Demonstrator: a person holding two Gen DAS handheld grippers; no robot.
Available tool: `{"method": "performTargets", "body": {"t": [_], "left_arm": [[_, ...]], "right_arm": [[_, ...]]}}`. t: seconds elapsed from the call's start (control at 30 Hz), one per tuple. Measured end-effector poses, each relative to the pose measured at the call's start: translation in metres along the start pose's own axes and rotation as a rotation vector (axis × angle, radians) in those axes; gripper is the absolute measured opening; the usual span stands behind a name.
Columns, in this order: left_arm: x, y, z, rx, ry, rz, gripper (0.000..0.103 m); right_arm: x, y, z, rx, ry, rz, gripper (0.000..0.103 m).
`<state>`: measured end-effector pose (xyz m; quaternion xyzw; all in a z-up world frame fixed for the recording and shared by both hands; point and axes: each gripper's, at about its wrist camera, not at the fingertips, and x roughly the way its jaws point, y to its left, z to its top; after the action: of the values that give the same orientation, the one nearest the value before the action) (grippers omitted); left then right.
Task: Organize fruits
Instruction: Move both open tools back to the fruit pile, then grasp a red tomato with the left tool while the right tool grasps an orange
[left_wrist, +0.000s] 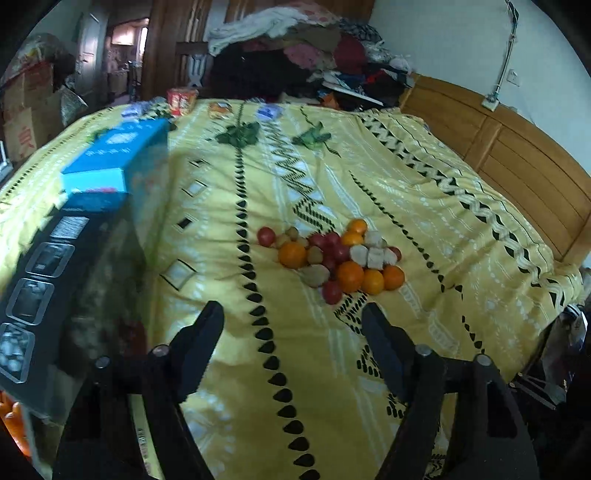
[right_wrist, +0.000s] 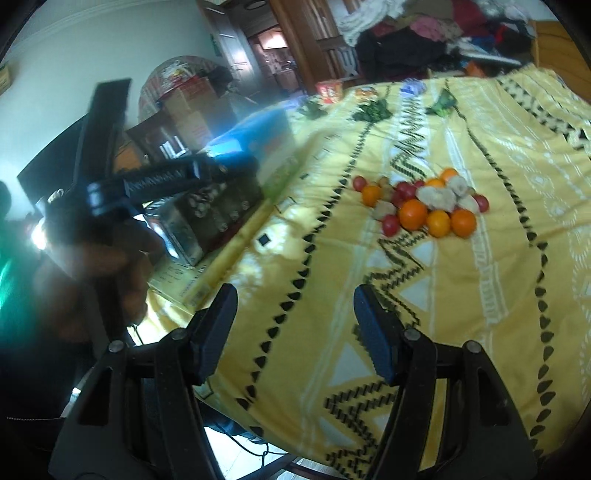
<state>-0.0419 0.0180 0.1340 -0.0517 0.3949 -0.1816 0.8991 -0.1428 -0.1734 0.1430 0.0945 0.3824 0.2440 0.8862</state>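
A heap of fruit (left_wrist: 332, 258) lies on the yellow patterned bedspread (left_wrist: 424, 206): oranges, small red fruits, pale brownish ones and white chunks. In the right wrist view the same fruit heap (right_wrist: 421, 206) sits beyond the fingers. My left gripper (left_wrist: 291, 317) hovers over the bedspread just short of the heap, jaws apart with nothing between them. My right gripper (right_wrist: 293, 299) stands open over the bedspread near the bed's edge, also with nothing in it. A hand (right_wrist: 107, 258) holding the left gripper's black body shows blurred at the left of the right wrist view.
A dark box with pictured compartments (left_wrist: 40, 295) and a blue box (left_wrist: 122, 158) behind it lie on the left of the bed. A wooden headboard (left_wrist: 517, 155) runs along the right. Piled clothes (left_wrist: 314, 48), a red box (left_wrist: 181, 99) and small packets sit at the far end.
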Motion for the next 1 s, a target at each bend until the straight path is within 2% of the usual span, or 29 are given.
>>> {"method": "performTargets", "body": {"t": [0.03, 0.17, 0.3, 0.5, 0.73, 0.8, 0.87, 1.0], "left_arm": [[0.014, -0.001, -0.002, -0.004, 0.024, -0.026, 0.064], [0.062, -0.012, -0.004, -0.002, 0.08, -0.116, 0.047], [0.1, -0.028, 0.0, 0.005, 0.106, -0.165, 0.043], [0.149, -0.034, 0.0, -0.005, 0.169, -0.139, 0.042], [0.171, -0.038, -0.004, 0.001, 0.166, -0.106, 0.042], [0.175, -0.036, -0.004, -0.006, 0.163, -0.097, 0.037], [0.175, -0.032, -0.004, -0.022, 0.156, -0.094, 0.026], [0.163, -0.028, -0.003, -0.021, 0.128, -0.095, 0.025]], "right_arm": [[0.001, -0.006, -0.002, 0.011, 0.007, -0.006, 0.066], [0.006, -0.029, -0.005, 0.05, 0.029, -0.03, 0.066], [0.01, -0.046, -0.005, 0.083, 0.04, -0.051, 0.066], [0.015, -0.069, 0.0, 0.117, 0.04, -0.078, 0.066], [0.019, -0.097, 0.006, 0.145, 0.038, -0.115, 0.066], [0.021, -0.105, 0.009, 0.153, 0.036, -0.124, 0.066], [0.024, -0.112, 0.014, 0.153, 0.034, -0.133, 0.066], [0.038, -0.129, 0.031, 0.146, 0.027, -0.161, 0.066]]}}
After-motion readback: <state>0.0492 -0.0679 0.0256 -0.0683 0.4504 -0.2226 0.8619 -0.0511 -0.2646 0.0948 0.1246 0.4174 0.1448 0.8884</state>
